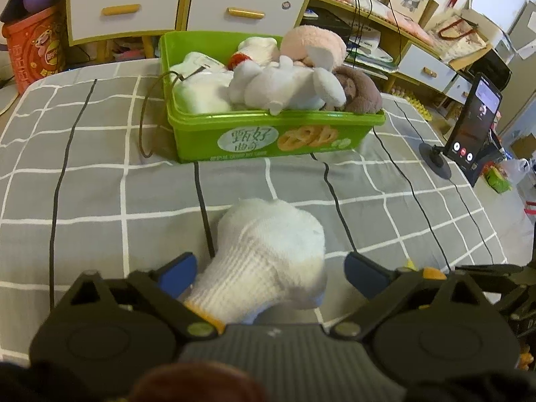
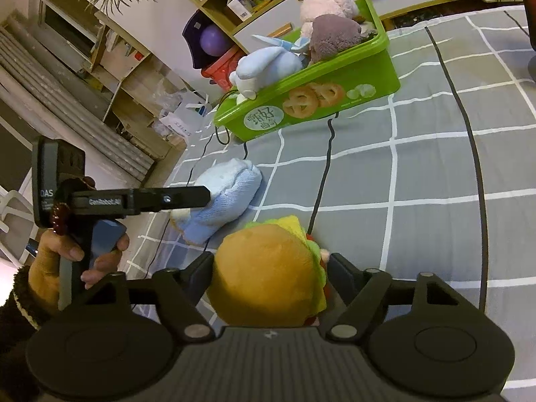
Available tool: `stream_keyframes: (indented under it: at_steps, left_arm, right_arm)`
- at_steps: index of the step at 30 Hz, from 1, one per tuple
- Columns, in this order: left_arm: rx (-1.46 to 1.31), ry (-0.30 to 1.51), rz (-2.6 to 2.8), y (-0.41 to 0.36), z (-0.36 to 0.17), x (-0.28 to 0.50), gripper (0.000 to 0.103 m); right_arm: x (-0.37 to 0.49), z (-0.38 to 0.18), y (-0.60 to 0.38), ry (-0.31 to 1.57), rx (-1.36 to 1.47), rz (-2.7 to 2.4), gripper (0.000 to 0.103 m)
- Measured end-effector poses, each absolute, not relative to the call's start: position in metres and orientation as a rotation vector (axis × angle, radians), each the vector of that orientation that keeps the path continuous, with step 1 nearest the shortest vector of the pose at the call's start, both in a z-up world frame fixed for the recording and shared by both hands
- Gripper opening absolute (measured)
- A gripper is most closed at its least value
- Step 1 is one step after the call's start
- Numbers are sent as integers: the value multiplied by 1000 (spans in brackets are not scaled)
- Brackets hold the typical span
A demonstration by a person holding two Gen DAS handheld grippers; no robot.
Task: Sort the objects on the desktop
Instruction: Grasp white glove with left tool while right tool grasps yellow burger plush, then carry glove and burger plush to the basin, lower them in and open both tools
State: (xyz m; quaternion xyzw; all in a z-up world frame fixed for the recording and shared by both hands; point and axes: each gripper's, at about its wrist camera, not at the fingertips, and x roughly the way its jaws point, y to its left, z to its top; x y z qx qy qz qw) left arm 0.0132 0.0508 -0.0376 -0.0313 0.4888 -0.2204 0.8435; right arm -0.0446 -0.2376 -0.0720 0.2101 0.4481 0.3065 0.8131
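A green plastic bin point(image 1: 268, 137) full of plush toys stands on the grey checked cloth; it also shows in the right wrist view point(image 2: 311, 100). A white knitted plush point(image 1: 268, 251) lies on the cloth between the blue pads of my left gripper point(image 1: 269, 269), which is open around it. In the right wrist view the same plush point(image 2: 224, 201) lies by the left gripper's arm. My right gripper point(image 2: 271, 268) is shut on a hamburger plush point(image 2: 268, 274) with an orange bun and green and yellow layers.
A phone on a stand point(image 1: 469, 124) is at the cloth's right edge, with cables across the cloth. A white and wood drawer unit point(image 1: 187, 3) stands behind the bin. A red snack box point(image 1: 33, 47) is at the far left.
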Motion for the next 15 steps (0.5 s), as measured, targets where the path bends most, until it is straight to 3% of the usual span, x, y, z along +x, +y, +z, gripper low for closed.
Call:
stream_keyframes:
  at_steps: [5, 9, 15]
  left_arm:
    - [-48, 1045, -447, 51, -41, 14, 79]
    - [-60, 1045, -450, 56, -41, 14, 60]
    - [-96, 1040, -456, 63, -36, 15, 46]
  right_arm:
    - [-44, -72, -238, 949, 460, 652, 64]
    - [-42, -70, -239, 951, 468, 643, 60]
    - [-37, -63, -237, 943, 454, 627, 59]
